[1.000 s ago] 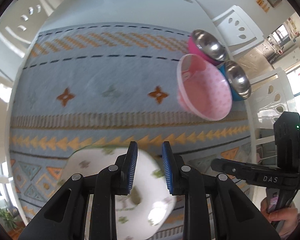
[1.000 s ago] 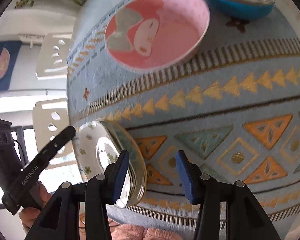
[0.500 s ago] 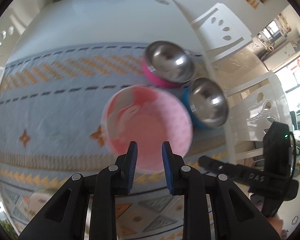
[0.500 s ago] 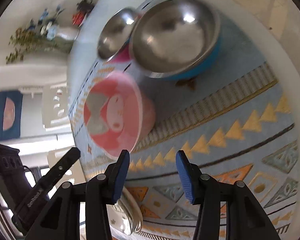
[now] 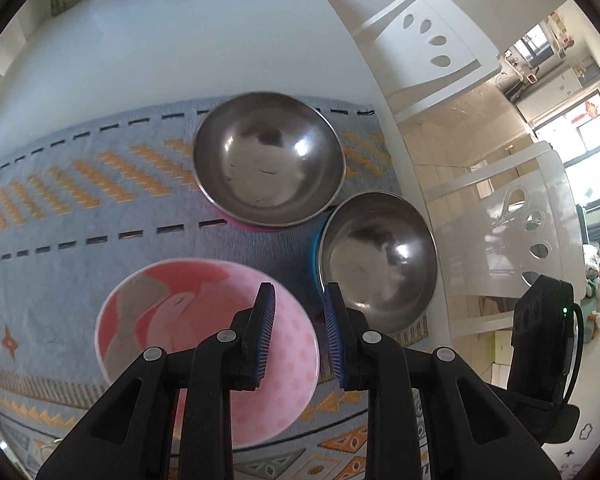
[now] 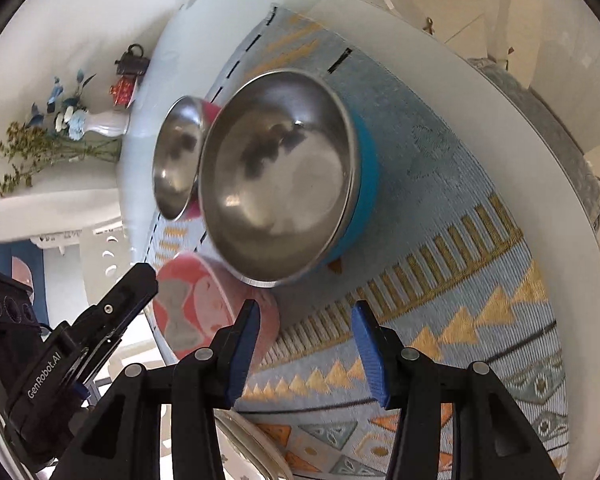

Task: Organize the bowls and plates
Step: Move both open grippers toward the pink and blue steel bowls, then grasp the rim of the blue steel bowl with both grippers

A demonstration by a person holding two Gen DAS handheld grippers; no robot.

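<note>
**Both grippers empty, closing on the bowl group**

Left gripper (image 5: 298,334) hung over the near rim of the pink bowl (image 5: 204,344); its jaws stood a narrow gap apart with nothing between them; right gripper (image 6: 304,346) had its jaws wider apart, also empty, over the cloth (image 6: 440,280) just short of the blue bowl (image 6: 284,176). The three bowls sat close together at the cloth's far corner: the pink bowl nearest, the blue bowl beside it, the magenta bowl (image 5: 268,164) behind; the two steel-lined bowls appeared to touch at the rims. A plate edge (image 6: 252,448) showed low in the right wrist view, apart from the bowls. Judgement: the step in hand was the approach to a bowl for nesting; no grasp made yet. Next move would call for straddling one rim wall and clamping it before any lift; the crowded rims risked a knock.
</note>
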